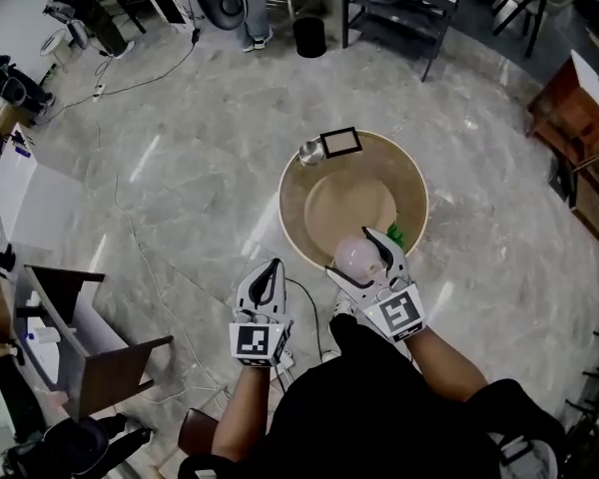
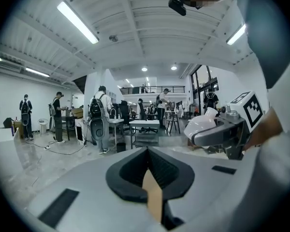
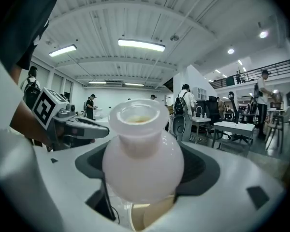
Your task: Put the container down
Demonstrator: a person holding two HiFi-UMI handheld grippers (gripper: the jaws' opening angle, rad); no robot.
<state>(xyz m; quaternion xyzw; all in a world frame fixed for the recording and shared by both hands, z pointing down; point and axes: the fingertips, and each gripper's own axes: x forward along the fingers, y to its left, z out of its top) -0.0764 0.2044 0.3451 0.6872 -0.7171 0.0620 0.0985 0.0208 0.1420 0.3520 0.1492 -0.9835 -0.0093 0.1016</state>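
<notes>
Head view with the two gripper views. The right gripper (image 1: pixel 369 263) is grasping the container (image 1: pixel 353 255), a pale, translucent vessel with a bulbous body and a short neck. In the right gripper view the jaws are clamping the container (image 3: pixel 142 151) on either side of its round body, and its flared open mouth is showing above them. The container is being held above the near rim of the round tan counter (image 1: pixel 344 200), part of which is showing below the jaws through the gap between them. The left gripper (image 1: pixel 270 272) is hanging just to the left of the right jaws, apart from them, over the marble floor (image 1: pixel 180 168) off the counter's near edge. In the left gripper view its jaws are closed together, with nothing gripped between them. The right gripper (image 2: pixel 217 132) and the container (image 2: pixel 203 124) are appearing to the right of the left jaws. Well beyond the right jaws, at the counter's far rim, a small metal cup (image 1: pixel 310 151) is standing just beside a dark square frame (image 1: pixel 340 143). A green item (image 1: pixel 394 235) is lying just to the right of the right jaws, near the counter's rim
</notes>
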